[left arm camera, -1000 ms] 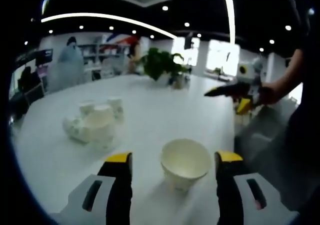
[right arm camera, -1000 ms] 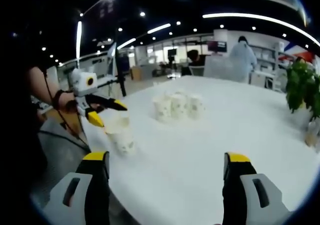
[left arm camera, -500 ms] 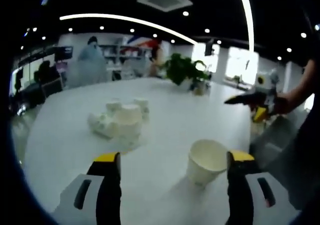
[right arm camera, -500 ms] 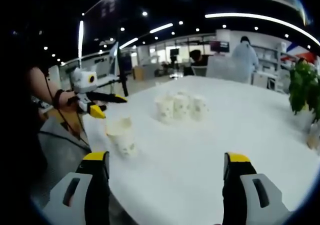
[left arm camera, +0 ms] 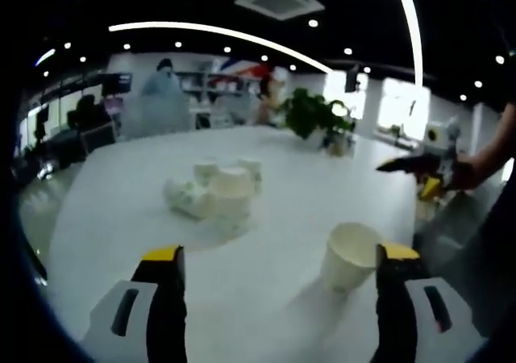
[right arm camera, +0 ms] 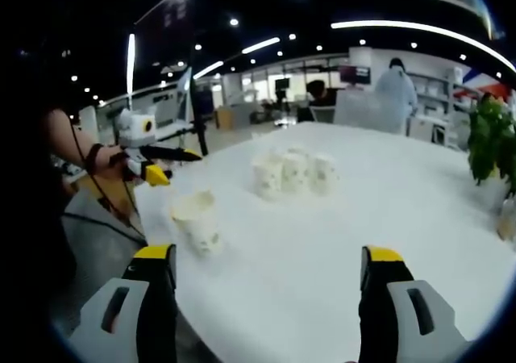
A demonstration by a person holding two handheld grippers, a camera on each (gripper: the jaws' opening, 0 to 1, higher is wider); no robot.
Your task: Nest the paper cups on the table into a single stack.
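A single white paper cup [left arm camera: 348, 255] stands upright on the white table [left arm camera: 129, 210], just inside my left gripper's [left arm camera: 278, 274] right jaw; the jaws stand wide apart and hold nothing. A cluster of several paper cups [left arm camera: 216, 194] sits further off at mid table, some upright, one lying on its side. In the right gripper view the lone cup [right arm camera: 197, 220] stands near the table's left edge and the cluster [right arm camera: 292, 172] lies beyond it. My right gripper [right arm camera: 266, 286] is open and empty. The left gripper [right arm camera: 153, 160] appears at the left, held in a hand, above and behind the lone cup.
A potted plant [left arm camera: 316, 114] stands at the far side of the table, also seen as the plant [right arm camera: 490, 141] at the right. The table edge [right arm camera: 149, 242] runs close beside the lone cup. A person in light clothing [left arm camera: 161, 97] stands beyond the table.
My left gripper has pulled back and away from the lone cup, which now sits by the right jaw instead of between the jaws. The cup stands on the table. The right gripper has held still.
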